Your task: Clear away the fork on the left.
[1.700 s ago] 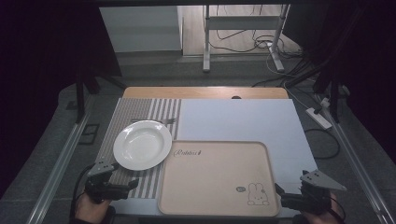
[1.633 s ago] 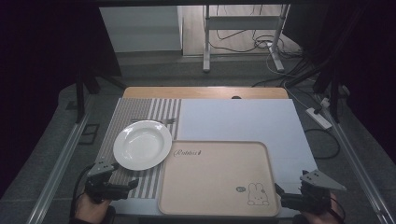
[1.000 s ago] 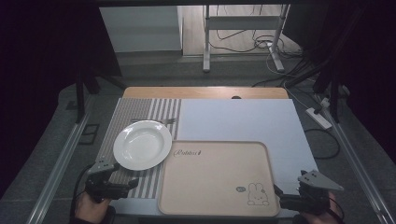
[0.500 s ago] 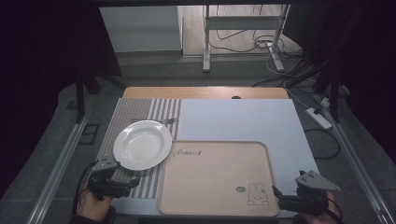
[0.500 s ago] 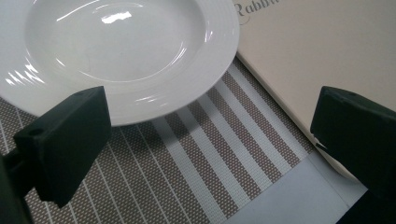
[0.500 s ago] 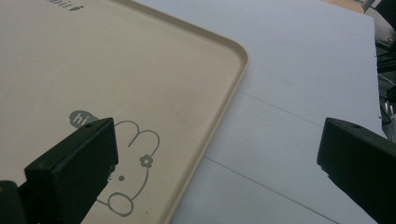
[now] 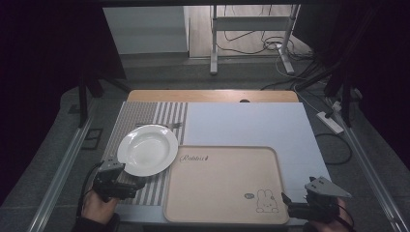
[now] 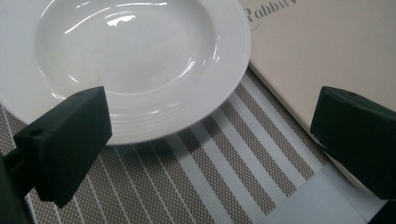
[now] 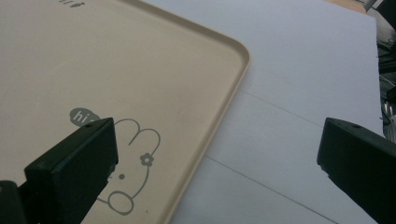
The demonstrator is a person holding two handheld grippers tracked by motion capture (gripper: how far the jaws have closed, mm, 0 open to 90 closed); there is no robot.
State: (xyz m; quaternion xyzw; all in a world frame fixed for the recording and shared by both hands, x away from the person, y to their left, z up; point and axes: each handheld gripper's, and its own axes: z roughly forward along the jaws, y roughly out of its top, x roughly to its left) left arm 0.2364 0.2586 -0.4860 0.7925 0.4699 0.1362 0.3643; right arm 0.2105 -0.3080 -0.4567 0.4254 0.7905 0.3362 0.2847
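Note:
A white deep plate [image 7: 147, 149] rests on a striped placemat [image 7: 145, 118] at the left. Beside it lies a beige tray [image 7: 222, 183] with a rabbit drawing. My left gripper [image 7: 138, 182] hovers just below the plate, open; in the left gripper view [image 8: 210, 154] its jaws stand wide, one over the plate's [image 8: 130, 60] near rim, the other over the tray's [image 8: 327, 51] edge. My right gripper [image 7: 286, 203] is open at the tray's near right corner; in the right gripper view [image 9: 219, 158] its jaws straddle the tray's [image 9: 116, 70] right rim.
A white sheet [image 7: 251, 123] covers the table's right and back, with a wooden strip [image 7: 212, 95] at the far edge. A fork-like piece [image 7: 171, 125] lies behind the plate. Metal rails [image 7: 63, 169] run along both sides; a power strip [image 7: 330, 122] and cables lie on the floor.
My left gripper has crept up and to the right, closer to the plate's near rim. The right gripper has barely shifted at the tray's corner.

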